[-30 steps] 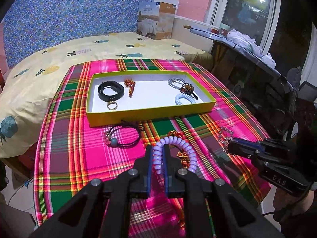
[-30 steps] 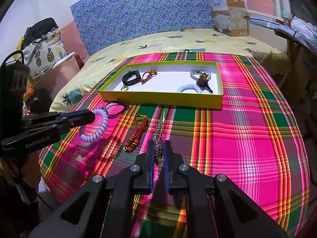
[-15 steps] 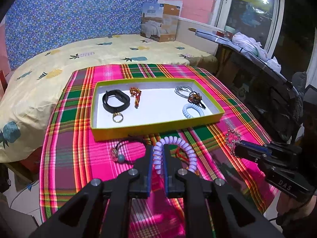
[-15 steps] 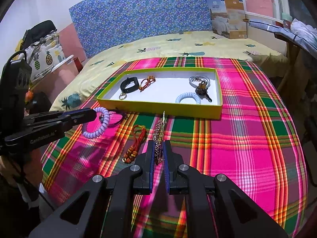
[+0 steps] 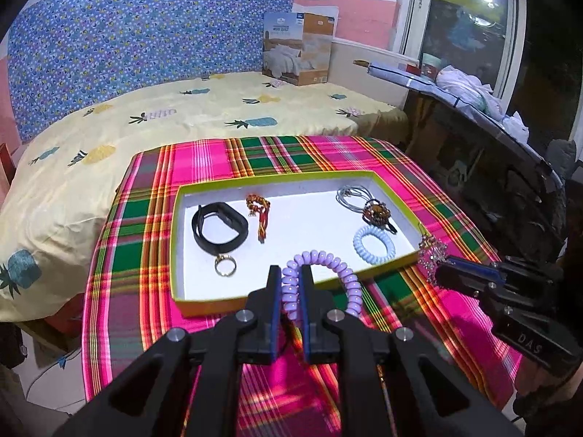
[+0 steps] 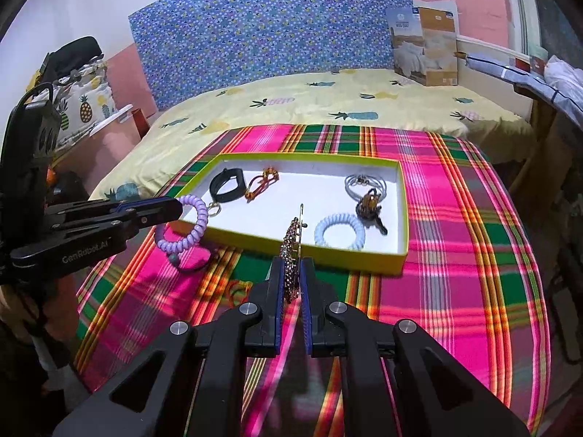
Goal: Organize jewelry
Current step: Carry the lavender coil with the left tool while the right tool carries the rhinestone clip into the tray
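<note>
Both grippers have lifted and come forward toward the shallow yellow-rimmed white tray [image 5: 298, 284] at frame centre. Left gripper [image 5: 290, 287] pinches a lilac spiral coil bracelet [image 5: 342, 273]; right gripper [image 6: 291, 280] pinches a rhinestone-studded metal hair clip [image 6: 290, 251]. Both items hang at the tray's near rim, so drop-off looks next. Pink-green plaid cloth [image 6: 455, 255] covers the table; pineapple-print bed [image 5: 182, 116] behind.

Both grippers have risen and come forward toward the tray [image 5: 233, 304]. The left gripper [image 5: 290, 284] now carries its purple coil bracelet [image 5: 329, 273] over the tray's near edge, and the right gripper [image 6: 291, 280] carries its beaded piece [image 6: 291, 251] there too.
</note>
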